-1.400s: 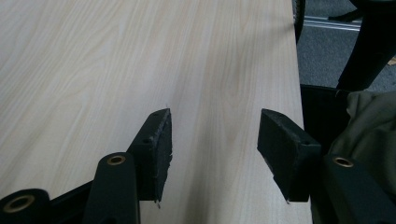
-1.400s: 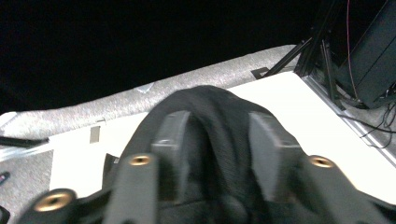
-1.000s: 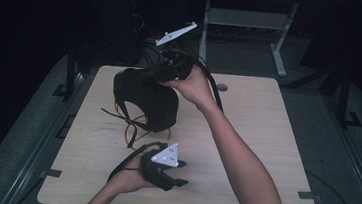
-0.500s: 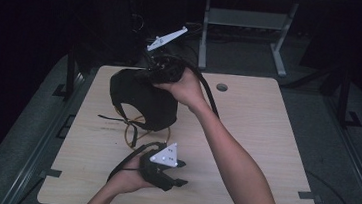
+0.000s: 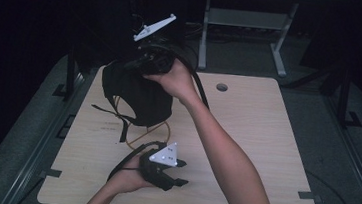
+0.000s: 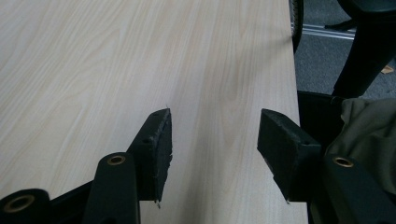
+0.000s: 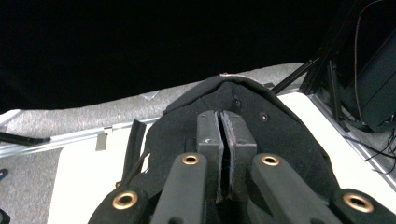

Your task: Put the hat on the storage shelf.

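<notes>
Right claw [image 5: 140, 64] is up in the air over the far left part of the pale wooden table [image 5: 255, 139]. Its two black jaws are squeezed tight together, and in the right gripper view a bit of the floppy black cloth bag [image 7: 289, 140] is pinched between them. That bag [image 5: 134, 95] hangs down from the claw, and its bottom rests on the table. Thin black straps [image 5: 117, 118] and a loop of orange cord [image 5: 158, 132] lie on the wood beside it. Left claw [image 5: 174, 179] sits low near the front edge of the table, held in the person's left hand [image 5: 124, 179]. Its jaws are wide apart with nothing between them, just bare wood underneath.
</notes>
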The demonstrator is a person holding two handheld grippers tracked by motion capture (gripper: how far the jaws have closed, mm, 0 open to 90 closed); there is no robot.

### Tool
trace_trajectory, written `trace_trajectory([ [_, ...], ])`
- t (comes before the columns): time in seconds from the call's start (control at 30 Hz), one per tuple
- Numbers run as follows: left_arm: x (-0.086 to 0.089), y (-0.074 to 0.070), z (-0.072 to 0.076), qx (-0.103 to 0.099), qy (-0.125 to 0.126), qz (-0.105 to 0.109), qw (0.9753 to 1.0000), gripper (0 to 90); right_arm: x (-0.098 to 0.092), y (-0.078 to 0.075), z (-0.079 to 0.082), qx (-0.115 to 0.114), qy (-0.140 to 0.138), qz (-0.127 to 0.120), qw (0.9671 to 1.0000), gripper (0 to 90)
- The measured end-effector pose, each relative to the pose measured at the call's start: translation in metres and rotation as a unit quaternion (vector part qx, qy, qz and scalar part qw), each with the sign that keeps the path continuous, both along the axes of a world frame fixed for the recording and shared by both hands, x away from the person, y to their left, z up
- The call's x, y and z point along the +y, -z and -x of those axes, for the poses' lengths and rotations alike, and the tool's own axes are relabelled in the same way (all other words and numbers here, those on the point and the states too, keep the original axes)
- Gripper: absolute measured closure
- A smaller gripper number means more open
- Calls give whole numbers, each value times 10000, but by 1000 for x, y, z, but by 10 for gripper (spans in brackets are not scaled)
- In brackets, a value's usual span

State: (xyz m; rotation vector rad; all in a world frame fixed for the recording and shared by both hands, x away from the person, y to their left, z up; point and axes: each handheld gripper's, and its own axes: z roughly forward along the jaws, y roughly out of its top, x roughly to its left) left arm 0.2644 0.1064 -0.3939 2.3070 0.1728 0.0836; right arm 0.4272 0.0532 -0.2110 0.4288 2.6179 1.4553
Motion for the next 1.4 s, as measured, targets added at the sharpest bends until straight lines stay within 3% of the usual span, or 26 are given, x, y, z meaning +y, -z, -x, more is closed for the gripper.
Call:
trace_trajectory([
  [0.23, -2, 0, 1, -4, 25, 21, 10000, 448, 30, 16, 1, 250, -278, 156, 9992, 844],
  [0.33, -2, 0, 2, -12, 56, -2, 10000, 448, 38, 24, 4, 253, -475, 333, 9980, 723],
  [0.43, -3, 0, 3, 8, 51, 3, 10000, 448, 35, 26, 5, 264, -453, 263, 9983, 608],
  [0.6, -2, 0, 2, 38, -5, 34, 10000, 442, 13, 22, 2, 334, -223, -2, 9992, 477],
  [0.73, -1, 2, 1, 32, -24, 39, 10000, 433, -7, 19, 1, 281, -97, -194, 9994, 464],
  [1.03, 0, 3, -1, 53, -141, 24, 9999, 403, -50, 19, 4, 311, 140, -328, 9989, 399],
  [1.4, -1, 7, -2, 89, -227, -22, 9997, 358, -94, 24, 12, 307, 373, -262, 9985, 332],
])
